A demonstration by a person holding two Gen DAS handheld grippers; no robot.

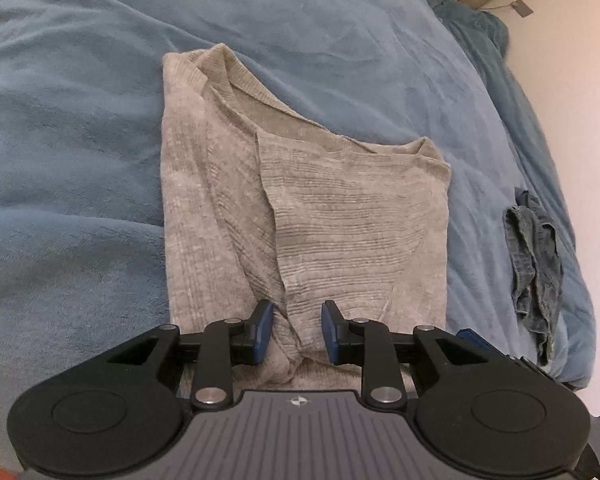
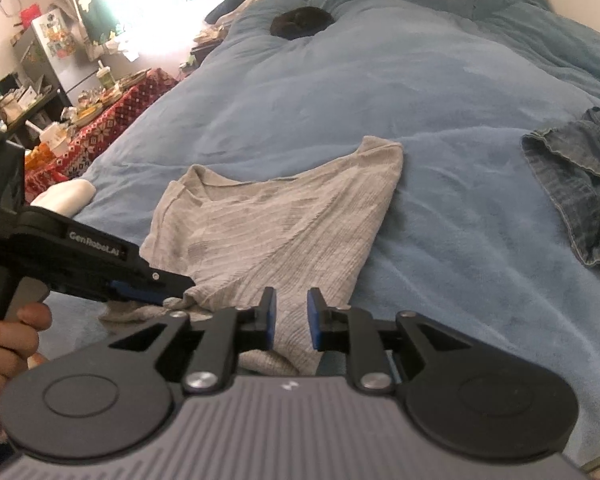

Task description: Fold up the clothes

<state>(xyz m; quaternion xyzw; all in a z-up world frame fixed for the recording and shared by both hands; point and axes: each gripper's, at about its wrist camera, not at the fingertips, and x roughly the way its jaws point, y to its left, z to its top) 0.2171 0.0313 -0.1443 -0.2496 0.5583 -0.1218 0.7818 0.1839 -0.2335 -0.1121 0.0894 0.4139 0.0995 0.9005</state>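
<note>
Your left gripper (image 1: 297, 330) and right gripper (image 2: 291, 318) both stand part-open, holding nothing, straddling the sweater (image 1: 300, 208) hem; close shallow and the folded-over layer ahead slides apart.

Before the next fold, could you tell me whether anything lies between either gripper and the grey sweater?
Nothing visible does. The left gripper and right gripper are both open right over the grey sweater at its near edge; the denim garment lies apart, off to the right.

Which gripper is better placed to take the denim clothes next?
Probably right. The denim clothes lie on the right side of the blanket, nearer the right gripper. The left gripper is over the grey sweater.
</note>
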